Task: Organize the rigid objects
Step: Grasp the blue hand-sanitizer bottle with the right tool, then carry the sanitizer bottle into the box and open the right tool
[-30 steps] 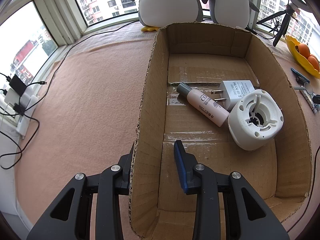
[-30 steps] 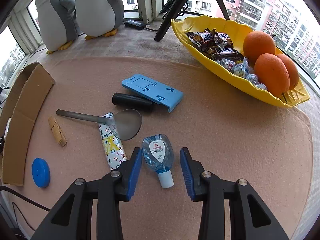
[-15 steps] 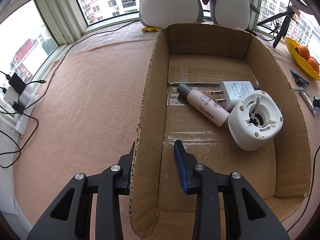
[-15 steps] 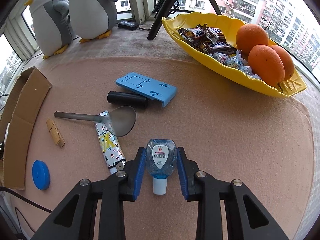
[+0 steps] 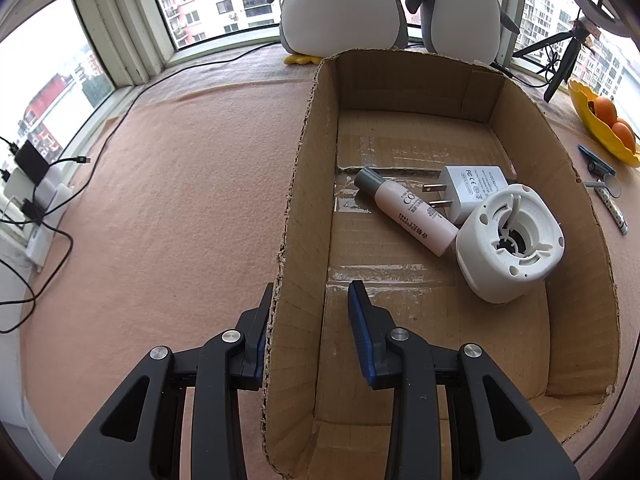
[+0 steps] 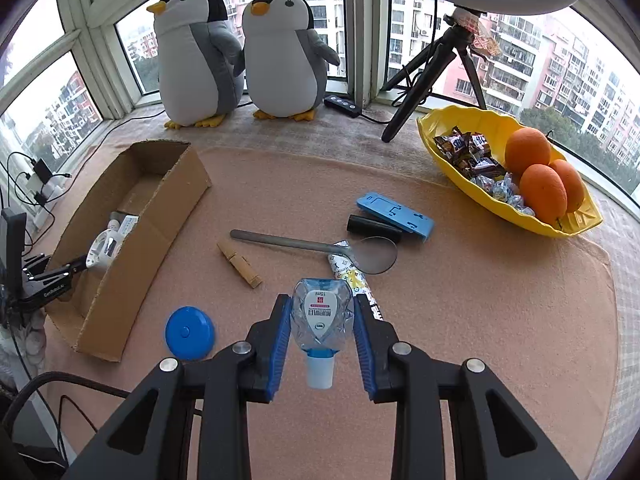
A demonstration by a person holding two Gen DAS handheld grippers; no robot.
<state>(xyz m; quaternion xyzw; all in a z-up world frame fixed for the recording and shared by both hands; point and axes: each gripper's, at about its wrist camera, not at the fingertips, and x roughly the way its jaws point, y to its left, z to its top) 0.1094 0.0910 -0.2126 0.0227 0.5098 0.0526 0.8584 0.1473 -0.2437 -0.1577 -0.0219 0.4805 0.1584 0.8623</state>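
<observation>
Above the pink mat (image 6: 480, 320), right gripper (image 6: 322, 334) clamps a small clear bottle (image 6: 322, 314), blue pads tight on both sides, white cap toward the camera (bottle looks clear of the mat). Left gripper (image 5: 310, 322) is closed on the side wall of the cardboard box (image 5: 296, 208), one finger (image 5: 360, 320) inside. Box holds a pink tube (image 5: 408, 210), charger (image 5: 472, 190), white round part (image 5: 512, 244).

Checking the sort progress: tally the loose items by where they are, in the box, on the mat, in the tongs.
In the cardboard box: 3 (pink bottle, white charger, white round housing)
On the mat: 6 (spoon, blue stand, black cylinder, patterned tube, wooden clip, blue disc)
In the right tongs: 1 (clear bottle)
Total: 10
</observation>
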